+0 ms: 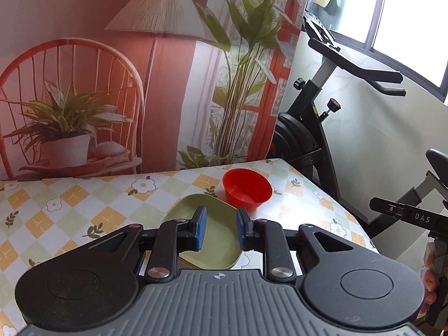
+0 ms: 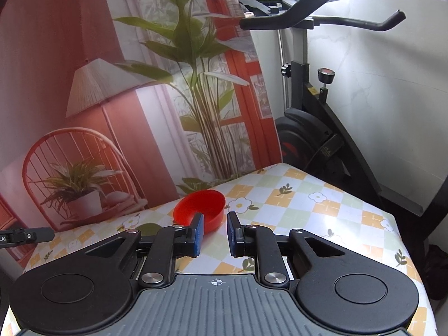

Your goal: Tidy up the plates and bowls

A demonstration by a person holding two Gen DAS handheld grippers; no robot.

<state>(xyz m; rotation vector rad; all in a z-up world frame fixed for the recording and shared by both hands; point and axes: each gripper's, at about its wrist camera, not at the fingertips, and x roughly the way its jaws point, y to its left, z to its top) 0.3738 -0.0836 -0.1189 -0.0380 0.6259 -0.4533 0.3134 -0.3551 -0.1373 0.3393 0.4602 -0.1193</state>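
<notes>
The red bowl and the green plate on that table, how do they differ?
The red bowl is round, deep and bright red; the green plate is shallow, pale green and broader, with rounded corners. The bowl sits farther back, clear of the left gripper, which hovers over the plate. Both are empty, upright and on the checked tablecloth.

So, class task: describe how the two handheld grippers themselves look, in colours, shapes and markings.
Both look alike. The left gripper and right gripper each have black linkage arms with silver rivets, two round black discs at the sides, and a grey ribbed base plate bearing a small white crosshair mark. The fingers carry blue textured pads. White lettering reading "DAS" shows on the right gripper's black side where it enters the left view.
</notes>
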